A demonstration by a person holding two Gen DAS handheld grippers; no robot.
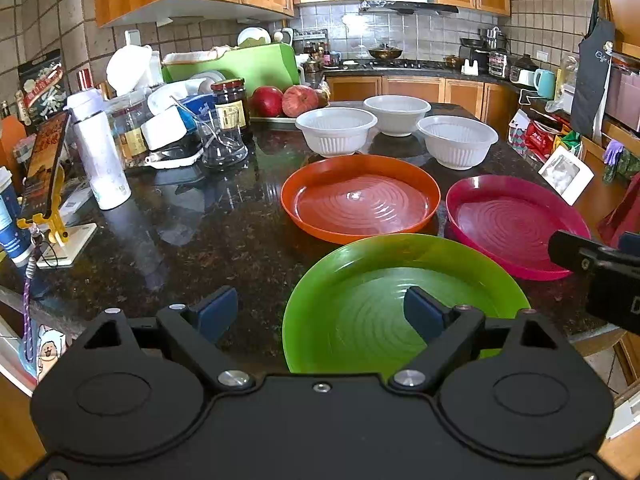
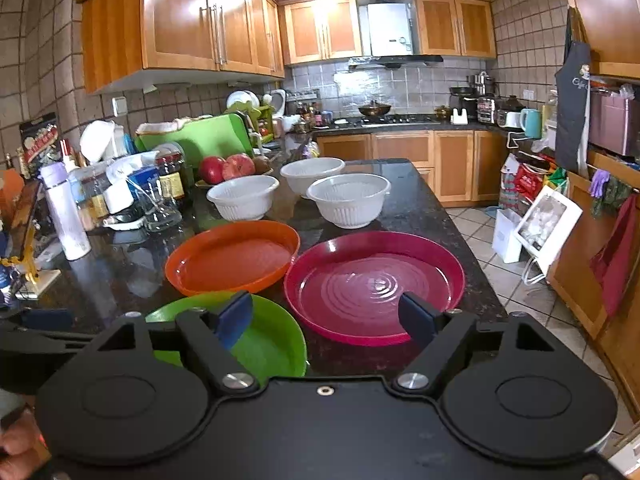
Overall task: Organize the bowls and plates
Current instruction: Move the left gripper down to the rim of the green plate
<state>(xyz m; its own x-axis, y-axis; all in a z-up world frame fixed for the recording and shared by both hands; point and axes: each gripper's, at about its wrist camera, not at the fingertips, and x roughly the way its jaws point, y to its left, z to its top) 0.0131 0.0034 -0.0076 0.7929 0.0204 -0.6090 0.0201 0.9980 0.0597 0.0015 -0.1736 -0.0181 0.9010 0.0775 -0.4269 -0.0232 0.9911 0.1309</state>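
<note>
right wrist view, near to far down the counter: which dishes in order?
green plate → magenta plate → orange plate → right white bowl and left white bowl, about level → far white bowl.

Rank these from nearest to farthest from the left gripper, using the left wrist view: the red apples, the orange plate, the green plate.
1. Green plate, right under the open left gripper, partly beneath its right finger.
2. Orange plate, beyond the green one, mid-counter.
3. Red apples, farthest, behind the white bowls' left side.
</note>
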